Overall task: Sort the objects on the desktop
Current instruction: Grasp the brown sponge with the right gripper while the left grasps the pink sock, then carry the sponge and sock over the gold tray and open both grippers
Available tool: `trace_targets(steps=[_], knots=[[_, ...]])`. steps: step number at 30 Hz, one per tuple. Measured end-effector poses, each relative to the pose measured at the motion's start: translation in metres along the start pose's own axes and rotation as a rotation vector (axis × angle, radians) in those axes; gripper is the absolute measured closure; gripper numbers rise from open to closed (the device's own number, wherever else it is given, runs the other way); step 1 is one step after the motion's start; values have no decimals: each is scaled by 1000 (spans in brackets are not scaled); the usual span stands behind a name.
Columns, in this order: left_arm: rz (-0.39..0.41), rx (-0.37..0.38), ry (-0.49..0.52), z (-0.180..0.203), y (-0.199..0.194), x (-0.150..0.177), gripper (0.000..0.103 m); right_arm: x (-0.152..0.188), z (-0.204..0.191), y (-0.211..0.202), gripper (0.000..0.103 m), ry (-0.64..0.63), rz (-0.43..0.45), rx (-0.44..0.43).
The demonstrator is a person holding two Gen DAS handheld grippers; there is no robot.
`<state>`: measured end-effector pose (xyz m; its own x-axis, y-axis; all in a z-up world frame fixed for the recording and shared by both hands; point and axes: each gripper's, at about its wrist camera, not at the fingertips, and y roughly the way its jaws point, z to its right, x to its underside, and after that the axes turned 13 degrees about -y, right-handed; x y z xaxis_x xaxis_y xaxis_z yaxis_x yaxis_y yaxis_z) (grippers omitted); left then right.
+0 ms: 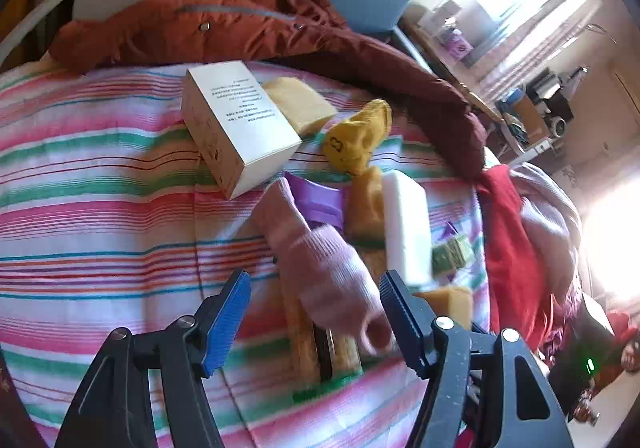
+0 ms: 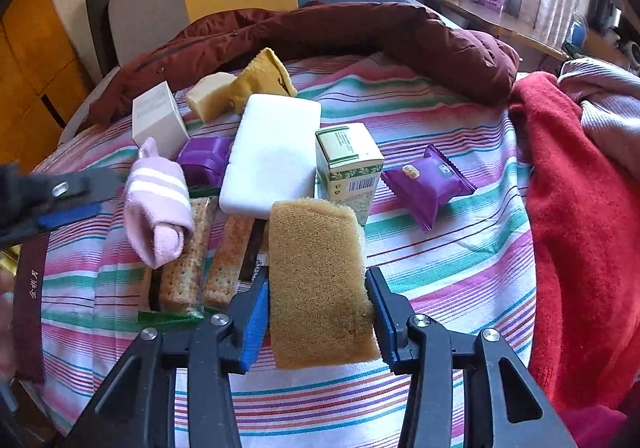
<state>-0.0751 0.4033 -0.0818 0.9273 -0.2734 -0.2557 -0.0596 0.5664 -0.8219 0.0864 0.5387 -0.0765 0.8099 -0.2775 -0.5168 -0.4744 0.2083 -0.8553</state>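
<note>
Pink sock [image 1: 320,268] on striped cloth [image 1: 100,207], atop cracker packs [image 2: 188,260], well in from cloth's edges — directly ahead of left gripper [image 1: 316,308], toe end between spread blue pads, untouched. Long axis along pointing line, away toward white box [image 1: 236,127]. Nearer than right gripper [image 2: 318,300] — clamped on brown sponge [image 2: 316,284], lifted.

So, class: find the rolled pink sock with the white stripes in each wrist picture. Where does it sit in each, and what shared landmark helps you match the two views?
Left wrist view: pink sock, centre, just beyond the open left gripper.
Right wrist view: pink sock, left of centre, lying on the cracker packets.
Shared landmark: the white foam block beside it.
</note>
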Motion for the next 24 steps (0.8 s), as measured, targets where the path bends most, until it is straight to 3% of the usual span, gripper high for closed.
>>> trace_targets(steps=[9,11,13,16,24], knots=[[-48,-38,-18,6,32,-8,38,-2,2,-7,56,0,39,-22],[-43,-50,4,9,35,-5,48,-2,3,-8,56,8,46,-24],[-5,-53,63,18,32,0,62,-3,4,-9,56,12,52,-25],[46,-59,135,25,20,10,70,-3,5,-12,56,10,74,-26],[164,-41,198,8,-37,32,71,-7,-3,-26,56,-33,161,-43]])
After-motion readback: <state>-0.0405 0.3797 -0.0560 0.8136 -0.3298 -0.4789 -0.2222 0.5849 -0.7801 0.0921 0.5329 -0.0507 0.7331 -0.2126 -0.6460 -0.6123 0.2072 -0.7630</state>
